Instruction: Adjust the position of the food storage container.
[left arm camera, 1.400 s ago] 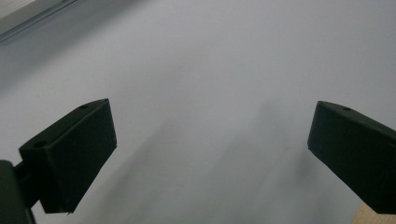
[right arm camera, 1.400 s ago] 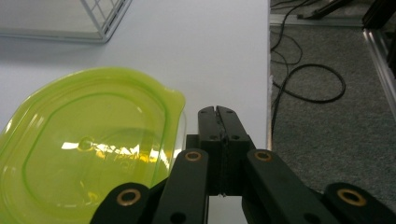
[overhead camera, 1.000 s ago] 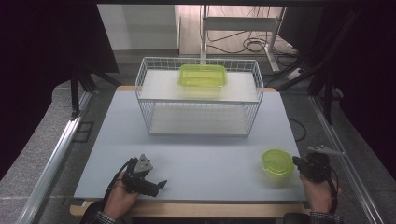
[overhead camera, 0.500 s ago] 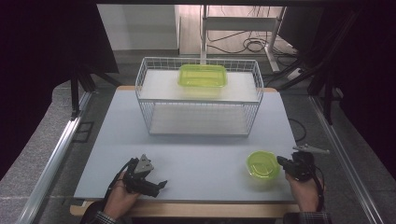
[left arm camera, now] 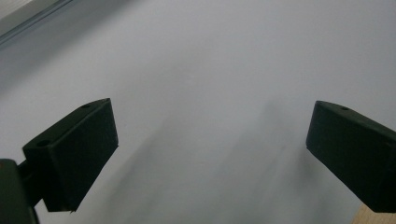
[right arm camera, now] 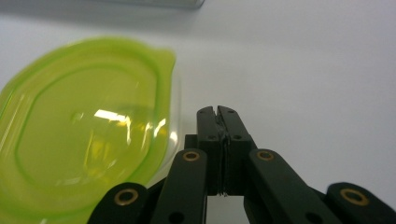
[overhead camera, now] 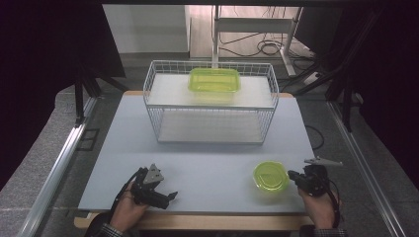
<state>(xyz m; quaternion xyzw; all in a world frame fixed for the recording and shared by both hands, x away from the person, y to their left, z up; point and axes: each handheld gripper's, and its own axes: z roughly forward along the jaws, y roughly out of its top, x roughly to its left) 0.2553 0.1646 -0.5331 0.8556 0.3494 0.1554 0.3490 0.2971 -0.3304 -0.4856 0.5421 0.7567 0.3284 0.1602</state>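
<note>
The little round tub with the green lid (overhead camera: 271,176) is sitting flat on the desk (overhead camera: 212,158), right up against the tips of the right tongs (overhead camera: 294,175). In the right gripper view the tub (right arm camera: 84,144) is lying just off to the left of the right tongs (right arm camera: 217,112), with its rim running in close beside the jaws. I honestly can't tell if they're actually touching or just a hair apart.

Those tongs are clenched tight, jaw against jaw, with nothing pinched between them. My guess is that's on purpose: shut like that, they're working as a blunt poker for shoving the tub sideways across the desk, not for lifting it.

The left tongs (overhead camera: 170,196) are hanging out well away from the tub, on the far side of the right tongs. They're released, jaws standing wide apart, and the left gripper view is showing bare desk between them (left arm camera: 210,135). Seems like that hand is just waiting its turn.

Further out, beyond both tongs, the white wire basket (overhead camera: 148,94) is standing at the back of the desk, and a bigger rectangular green tub (overhead camera: 214,79) is resting on its upper level.
</note>
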